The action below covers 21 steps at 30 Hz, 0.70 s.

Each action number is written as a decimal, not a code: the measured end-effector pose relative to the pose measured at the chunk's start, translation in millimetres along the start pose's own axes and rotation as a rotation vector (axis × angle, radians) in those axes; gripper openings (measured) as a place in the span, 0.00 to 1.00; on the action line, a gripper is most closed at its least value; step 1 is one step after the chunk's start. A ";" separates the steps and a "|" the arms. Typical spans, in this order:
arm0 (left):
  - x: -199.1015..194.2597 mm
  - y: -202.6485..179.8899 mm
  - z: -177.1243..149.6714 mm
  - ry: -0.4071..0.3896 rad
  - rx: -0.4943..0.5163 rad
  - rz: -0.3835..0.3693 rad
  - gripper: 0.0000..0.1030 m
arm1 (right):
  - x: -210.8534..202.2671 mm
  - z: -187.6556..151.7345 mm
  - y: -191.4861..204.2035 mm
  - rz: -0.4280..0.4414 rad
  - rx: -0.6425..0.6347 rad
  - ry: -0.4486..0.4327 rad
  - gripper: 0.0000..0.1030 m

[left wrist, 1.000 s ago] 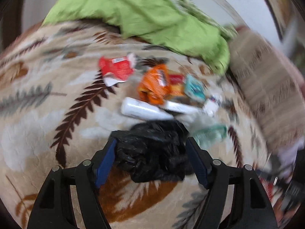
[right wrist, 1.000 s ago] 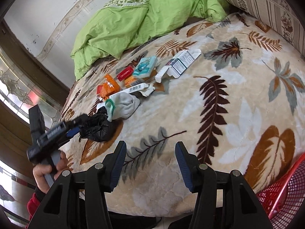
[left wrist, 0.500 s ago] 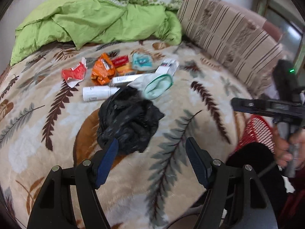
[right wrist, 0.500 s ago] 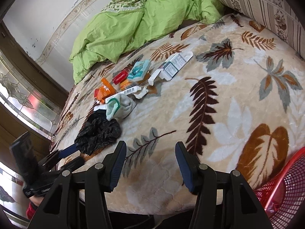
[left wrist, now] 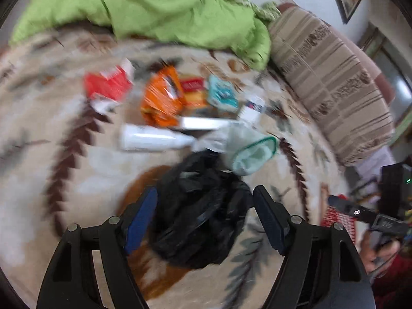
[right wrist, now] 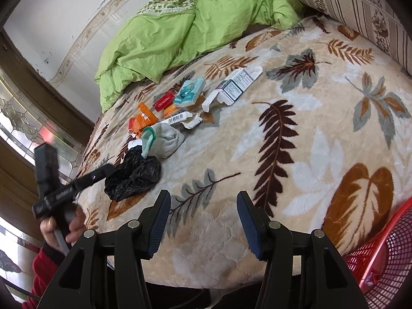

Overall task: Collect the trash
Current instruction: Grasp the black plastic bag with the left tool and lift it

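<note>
Trash lies on a leaf-patterned blanket [right wrist: 296,170]. A crumpled black plastic bag [left wrist: 203,211] lies between the open fingers of my left gripper [left wrist: 206,206]; it also shows in the right wrist view [right wrist: 134,175]. Behind it lie a white-green sock-like cloth [left wrist: 247,149], a white tube [left wrist: 152,139], an orange wrapper [left wrist: 162,97], a red wrapper [left wrist: 108,85], a teal packet [left wrist: 221,92] and a white carton [right wrist: 239,82]. My right gripper [right wrist: 203,213] is open and empty over the near blanket edge.
A green duvet [right wrist: 185,25] is bunched at the back. A striped pillow [left wrist: 329,77] lies at the right. A red mesh basket [right wrist: 381,262] stands beside the bed at the lower right. A window [right wrist: 20,118] is at the left.
The left gripper swung back toward the black bag, which now sits between its open fingers again. The right gripper has hardly moved.
</note>
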<state>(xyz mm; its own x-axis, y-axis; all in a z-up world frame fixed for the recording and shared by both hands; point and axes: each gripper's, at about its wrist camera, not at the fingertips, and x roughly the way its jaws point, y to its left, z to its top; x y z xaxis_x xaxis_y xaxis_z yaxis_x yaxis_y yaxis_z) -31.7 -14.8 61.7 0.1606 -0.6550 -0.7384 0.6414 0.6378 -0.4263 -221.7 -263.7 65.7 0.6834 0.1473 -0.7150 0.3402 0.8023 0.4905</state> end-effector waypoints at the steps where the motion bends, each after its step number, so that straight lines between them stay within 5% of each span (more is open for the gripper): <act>1: 5.0 -4.5 0.9 0.020 0.011 0.009 0.73 | 0.3 -0.5 -0.9 0.001 0.005 0.003 0.55; 8: 10.1 -76.5 -32.2 0.019 0.355 0.235 0.73 | -3.7 -0.2 -2.8 -0.002 0.006 -0.010 0.55; 13: 22.7 -109.8 -56.1 -0.008 0.492 0.396 0.74 | -1.5 -1.0 -3.0 0.003 0.007 -0.005 0.55; 19: 47.1 -98.5 -54.4 0.005 0.454 0.543 0.73 | -3.2 -4.5 -4.6 -0.001 0.005 -0.011 0.55; 21: 50.2 -89.7 -51.4 0.011 0.420 0.567 0.50 | -3.6 -5.0 -6.7 -0.001 0.011 -0.012 0.55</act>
<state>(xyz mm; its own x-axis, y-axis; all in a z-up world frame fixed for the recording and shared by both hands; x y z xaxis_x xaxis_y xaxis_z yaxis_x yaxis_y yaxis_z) -119.7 -84.0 36.0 0.5494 -0.2629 -0.7931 0.6972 0.6674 0.2617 -229.7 -266.7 62.5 0.6905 0.1392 -0.7098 0.3481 0.7962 0.4948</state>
